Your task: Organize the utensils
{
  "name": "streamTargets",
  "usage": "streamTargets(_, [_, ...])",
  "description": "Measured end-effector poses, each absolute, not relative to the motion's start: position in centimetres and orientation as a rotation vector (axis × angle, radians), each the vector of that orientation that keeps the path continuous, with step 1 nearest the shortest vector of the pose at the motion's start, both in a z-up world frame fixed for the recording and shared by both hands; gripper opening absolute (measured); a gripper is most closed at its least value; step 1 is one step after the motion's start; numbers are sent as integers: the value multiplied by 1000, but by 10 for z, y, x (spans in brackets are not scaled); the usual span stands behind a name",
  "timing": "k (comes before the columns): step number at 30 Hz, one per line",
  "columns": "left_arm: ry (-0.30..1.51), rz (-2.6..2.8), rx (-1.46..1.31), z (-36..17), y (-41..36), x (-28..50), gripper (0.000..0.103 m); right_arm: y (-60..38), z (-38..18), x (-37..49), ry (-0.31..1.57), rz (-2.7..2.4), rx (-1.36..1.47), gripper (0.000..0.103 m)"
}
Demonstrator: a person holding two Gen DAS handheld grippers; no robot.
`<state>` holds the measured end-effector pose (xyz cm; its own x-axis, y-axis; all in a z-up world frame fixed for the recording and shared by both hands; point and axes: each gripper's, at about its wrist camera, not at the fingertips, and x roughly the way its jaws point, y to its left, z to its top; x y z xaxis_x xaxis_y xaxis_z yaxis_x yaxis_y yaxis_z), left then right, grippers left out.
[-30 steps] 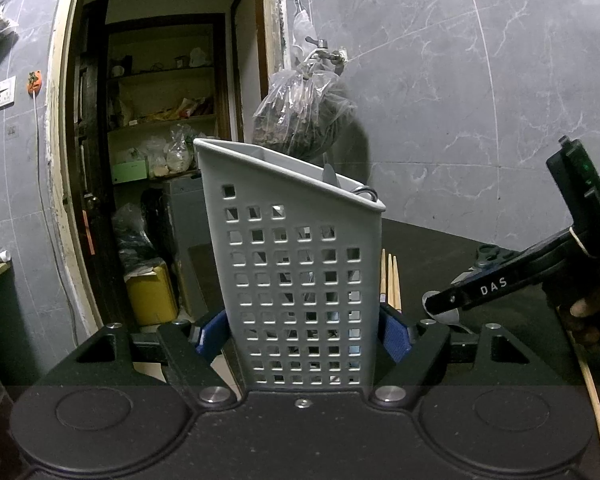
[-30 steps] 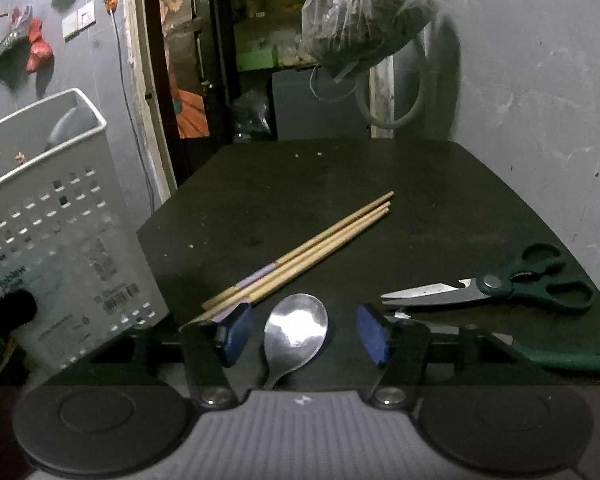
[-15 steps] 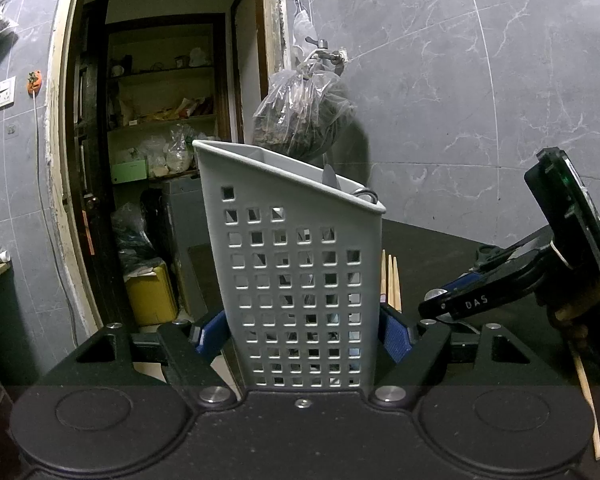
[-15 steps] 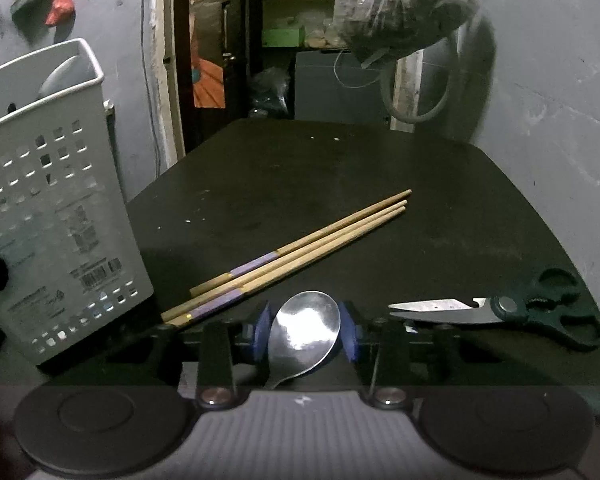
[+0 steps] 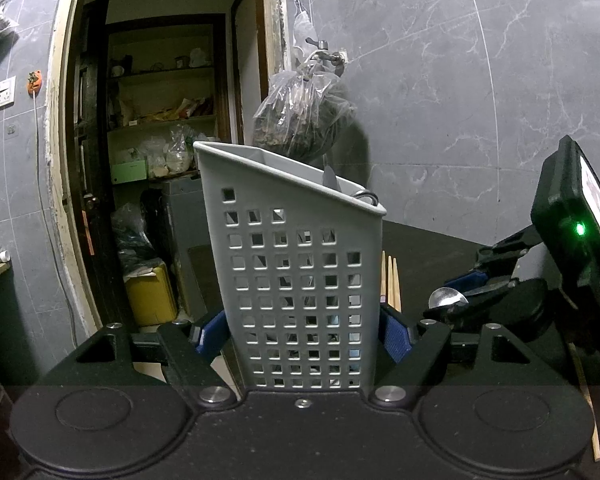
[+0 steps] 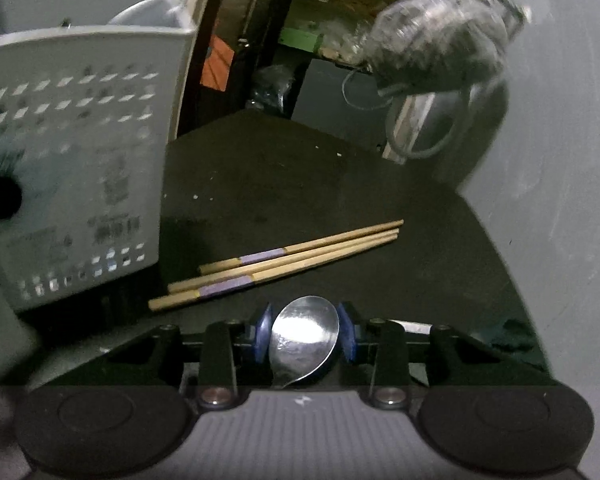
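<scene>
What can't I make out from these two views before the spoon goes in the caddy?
- Utensil caddy contents: left wrist view shows only tips above the rim; its perforated wall hides the rest.
- Spoon handle: right wrist view, hidden under the right gripper.
- Scissors: right wrist view, mostly behind that gripper, dark.
- Caddy label: right wrist view, motion blur.
- Chopsticks: left wrist view, mostly behind the caddy.

The right tool (image 6: pixel 304 338) has its blue pads (image 6: pixel 262 334) pressed on either side of a shiny metal spoon (image 6: pixel 305 334), bowl facing up. Just ahead of the tool, three wooden chopsticks (image 6: pixel 276 260) with purple bands lie side by side on the dark counter (image 6: pixel 380 184). A grey perforated utensil basket (image 6: pixel 76 136) stands ahead to the tool's left, blurred.
</scene>
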<state>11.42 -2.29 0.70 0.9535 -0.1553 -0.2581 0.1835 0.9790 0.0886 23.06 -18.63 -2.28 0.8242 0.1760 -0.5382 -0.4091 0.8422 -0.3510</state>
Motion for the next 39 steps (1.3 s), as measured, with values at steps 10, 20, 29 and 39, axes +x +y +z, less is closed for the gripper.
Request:
streamTargets(10, [253,-177,106,9,-22,115,79,-155,-36,206,439,275,-688,38])
streamTargets(20, [251,-178,102,8,-21,114,80,-139,-40,193,351,259,-752,38])
streamTargets(29, [244,-178,99,9,-19,112,80,-146,-8,179,196,266,-647,37])
streamTargets(39, [240,-176,100,9,-18,111,80,-153,19,165,35,272,-537,36])
